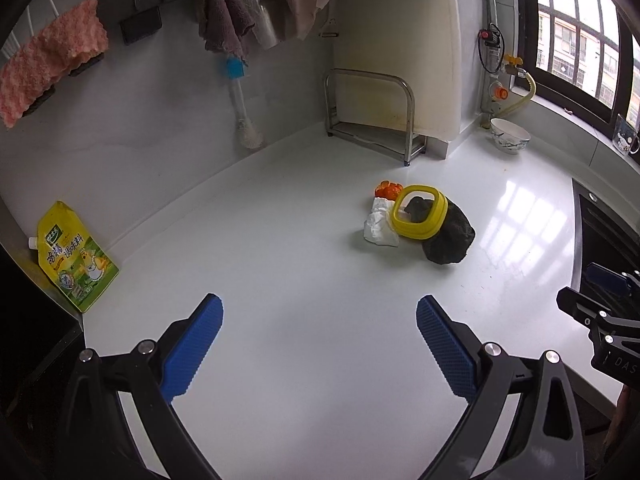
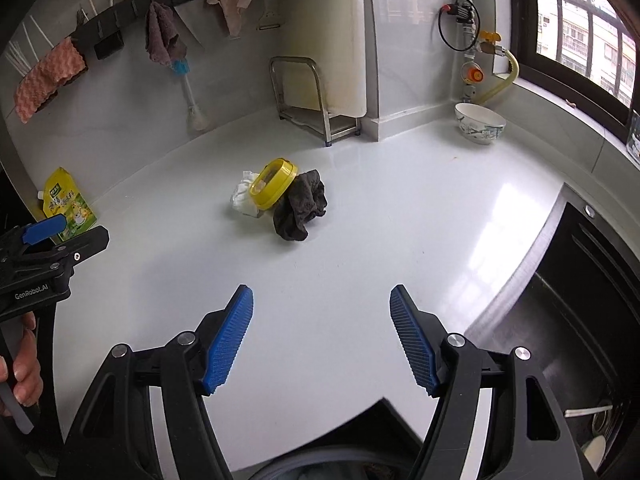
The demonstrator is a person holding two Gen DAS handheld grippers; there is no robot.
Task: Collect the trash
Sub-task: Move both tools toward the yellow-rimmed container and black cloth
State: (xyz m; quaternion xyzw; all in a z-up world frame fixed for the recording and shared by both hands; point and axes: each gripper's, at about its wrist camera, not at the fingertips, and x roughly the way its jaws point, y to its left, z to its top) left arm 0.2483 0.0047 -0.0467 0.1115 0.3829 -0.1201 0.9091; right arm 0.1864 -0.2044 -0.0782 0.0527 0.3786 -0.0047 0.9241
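Observation:
A small pile sits mid-counter: a yellow ring-shaped lid (image 1: 420,216) (image 2: 274,182) leans on a dark grey rag (image 1: 448,236) (image 2: 302,206), with a crumpled white tissue (image 1: 378,222) (image 2: 244,198) beside it and orange peel (image 1: 387,190) behind. My left gripper (image 1: 320,320) is open and empty, well short of the pile. My right gripper (image 2: 322,312) is open and empty, also short of it. The right gripper shows at the left wrist view's right edge (image 1: 600,300); the left gripper shows at the right wrist view's left edge (image 2: 52,240).
A yellow seasoning pouch (image 1: 76,258) (image 2: 68,204) leans on the left wall. A steel rack (image 1: 372,116) (image 2: 312,100) and a white bowl (image 1: 510,136) (image 2: 480,122) stand at the back. A black sink (image 2: 580,300) lies to the right. Cloths and a brush (image 1: 242,96) hang on the wall.

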